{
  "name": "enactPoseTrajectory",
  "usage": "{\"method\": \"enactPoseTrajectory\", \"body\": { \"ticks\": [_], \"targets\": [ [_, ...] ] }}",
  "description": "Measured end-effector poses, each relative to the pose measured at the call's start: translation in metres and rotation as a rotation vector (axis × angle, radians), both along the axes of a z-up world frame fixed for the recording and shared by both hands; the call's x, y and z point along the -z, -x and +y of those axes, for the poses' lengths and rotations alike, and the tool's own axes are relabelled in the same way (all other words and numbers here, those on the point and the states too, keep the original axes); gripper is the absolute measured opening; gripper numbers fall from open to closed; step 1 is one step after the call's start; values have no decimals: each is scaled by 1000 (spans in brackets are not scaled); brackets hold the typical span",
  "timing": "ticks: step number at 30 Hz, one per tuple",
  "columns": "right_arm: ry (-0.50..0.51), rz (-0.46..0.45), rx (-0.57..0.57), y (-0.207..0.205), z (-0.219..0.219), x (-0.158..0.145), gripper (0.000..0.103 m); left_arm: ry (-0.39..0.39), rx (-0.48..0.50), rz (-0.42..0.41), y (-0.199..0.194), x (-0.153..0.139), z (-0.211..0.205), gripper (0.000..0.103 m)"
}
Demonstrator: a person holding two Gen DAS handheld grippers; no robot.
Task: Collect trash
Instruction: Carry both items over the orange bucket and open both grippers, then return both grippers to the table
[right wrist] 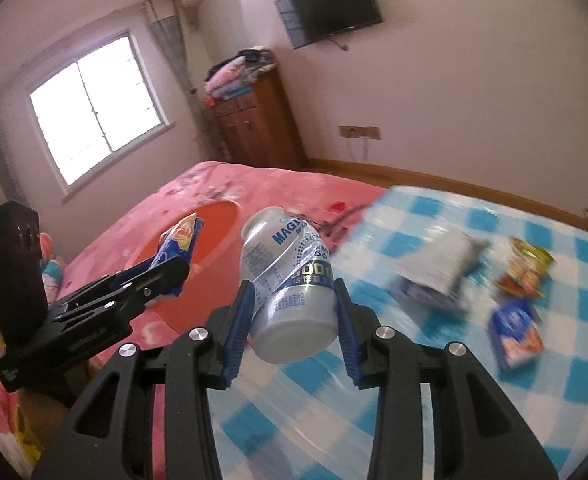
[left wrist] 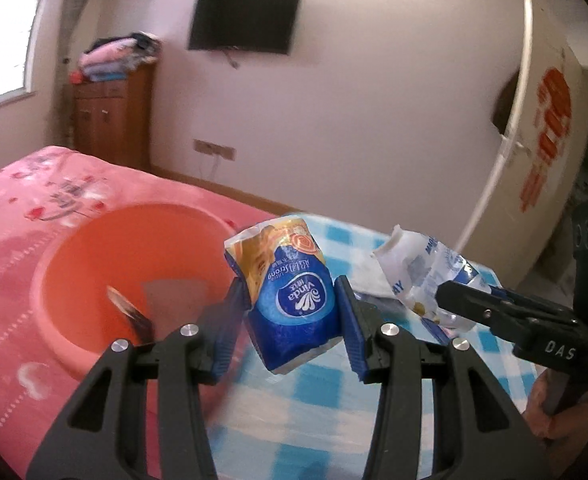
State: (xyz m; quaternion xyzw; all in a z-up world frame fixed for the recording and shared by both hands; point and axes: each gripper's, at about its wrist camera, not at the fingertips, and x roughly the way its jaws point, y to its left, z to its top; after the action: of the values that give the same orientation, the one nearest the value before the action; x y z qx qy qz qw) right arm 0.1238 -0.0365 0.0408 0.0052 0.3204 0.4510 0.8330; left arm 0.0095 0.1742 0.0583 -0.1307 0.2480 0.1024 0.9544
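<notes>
Two grips are full on my screens. My left gripper (left wrist: pixel 292 312) is clamped on a crumpled blue tissue pack (left wrist: pixel 290 292), held off the cloth, with the orange basin (left wrist: pixel 134 264) just to its left. My right gripper (right wrist: pixel 292 316) is clamped on a squashed white drink bottle (right wrist: pixel 288 288), also lifted clear, on the far side of the tissue pack from the basin.

Below both lies the blue-checked cloth (right wrist: pixel 393 380), its left edge touching the pink blanket (right wrist: pixel 222 188) where the basin sits. Right of the bottle on the cloth are more pieces: a grey-white pouch (right wrist: pixel 441 268), a small blue carton (right wrist: pixel 515 336) and a red and yellow wrapper (right wrist: pixel 527 268), all blurred. The basin holds a dark scrap (left wrist: pixel 134 316) and its rim is unobstructed. Beyond the basin, the blanket runs open towards a wooden cabinet (right wrist: pixel 254 120) against the wall.
</notes>
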Motion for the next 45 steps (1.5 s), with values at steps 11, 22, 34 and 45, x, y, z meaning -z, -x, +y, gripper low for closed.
{"method": "enactPoseTrajectory", "body": {
  "ticks": [11,22,34,45],
  "targets": [
    [1,-15,-136,-6,111,-16,39,20,-186,24,-5,2,87,47],
    [-67,41,-150,-27,130,-24,39,50,-209,81,-17,30,111,47],
    [-96,169,-164,-43,173,2,71,59,-237,128,-22,48,113,76],
    [-103,138,45,-42,84,29,90,29,-233,80,-13,44,97,83]
  ]
}}
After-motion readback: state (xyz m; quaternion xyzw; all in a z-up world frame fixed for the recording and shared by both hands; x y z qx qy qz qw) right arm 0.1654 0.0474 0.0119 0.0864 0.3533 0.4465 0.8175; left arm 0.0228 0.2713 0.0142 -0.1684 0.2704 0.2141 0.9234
